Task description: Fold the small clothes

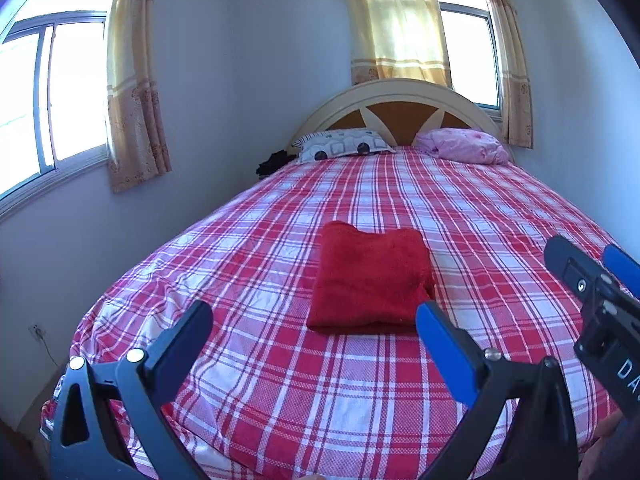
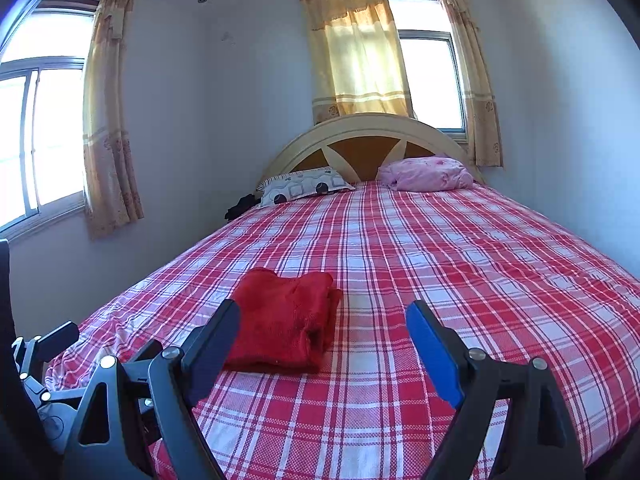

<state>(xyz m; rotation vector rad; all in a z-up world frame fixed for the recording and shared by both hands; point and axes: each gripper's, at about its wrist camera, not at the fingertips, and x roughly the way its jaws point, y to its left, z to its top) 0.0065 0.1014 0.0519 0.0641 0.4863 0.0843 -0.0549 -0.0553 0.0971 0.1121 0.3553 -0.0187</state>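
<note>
A red fleece garment [image 1: 370,278] lies folded into a neat rectangle on the red-and-white plaid bed [image 1: 280,380]. My left gripper [image 1: 314,310] hovers open just short of its near edge, nothing between the fingers. In the right wrist view the same folded garment [image 2: 286,318] sits ahead and to the left. My right gripper [image 2: 322,312] stands open over the bedsheet [image 2: 460,260], its left finger [image 2: 216,336] beside the cloth's near left corner without gripping it. The right gripper [image 1: 592,264] also shows at the right edge of the left wrist view.
A patterned pillow [image 1: 344,142] and a pink bundle of bedding [image 1: 464,140] lie by the headboard [image 1: 400,96]. A dark cloth [image 1: 274,162] sits at the bed's far left corner. Walls and curtained windows close in on the left and behind.
</note>
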